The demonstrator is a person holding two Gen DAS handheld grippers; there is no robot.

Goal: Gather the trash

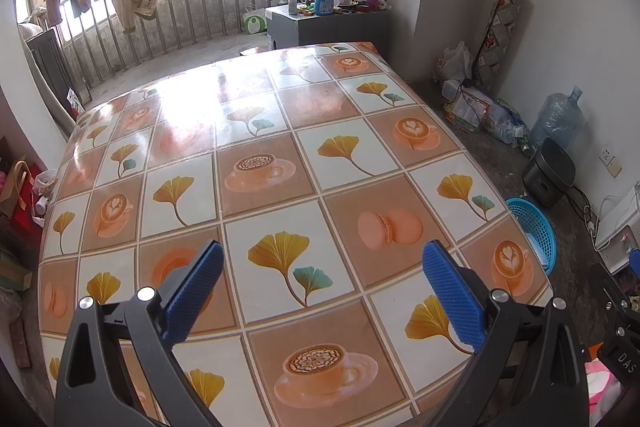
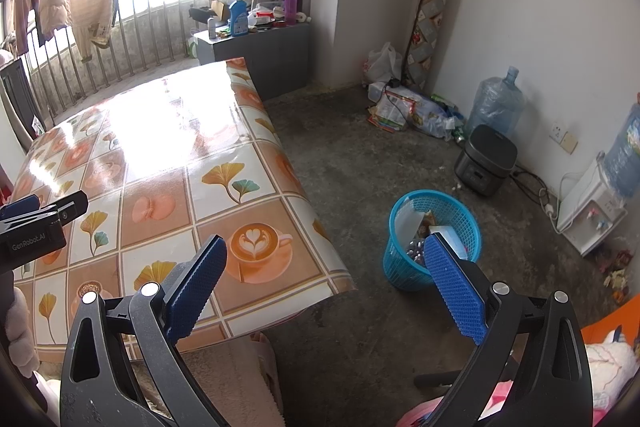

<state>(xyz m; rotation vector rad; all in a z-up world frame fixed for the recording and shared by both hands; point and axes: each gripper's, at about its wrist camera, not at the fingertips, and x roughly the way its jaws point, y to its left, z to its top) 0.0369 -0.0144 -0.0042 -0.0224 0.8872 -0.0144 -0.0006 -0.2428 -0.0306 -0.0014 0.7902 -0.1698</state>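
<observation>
Counter (image 1: 320,155) surface fills the left wrist view, covered in a glossy cloth printed with leaves and coffee cups, and no loose trash shows on it. The left hand-held gripper (image 1: 322,263) hangs over the near part of that cloth with its 2 blue pads spread wide and nothing between them.

Moving rightward, the right hand-held gripper (image 2: 325,259) sits past the counter's right edge, jaws likewise spread wide and empty, looking down at the concrete floor (image 2: 360,163). Ahead of it and slightly to the right stands the blue basket (image 2: 404,267), upright on the floor just off the counter's corner, already holding paper and some wrappers; its right blue pad overlaps the basket's rim in view. The right hand is clearly the nearer of the 2 to the basket.

Further right and farther back, a pile of bags and packets (image 2: 404,111) lies against the wall, well apart from both grippers, and small scraps (image 2: 616,267) dot the floor by the right edge. Whether those count as the trash to gather is a guess; my judgement is that little remains on the counter itself.

Glare washes out the counter's far half, the basket's contents are only partly legible, and the scraps are too small to identify.
</observation>
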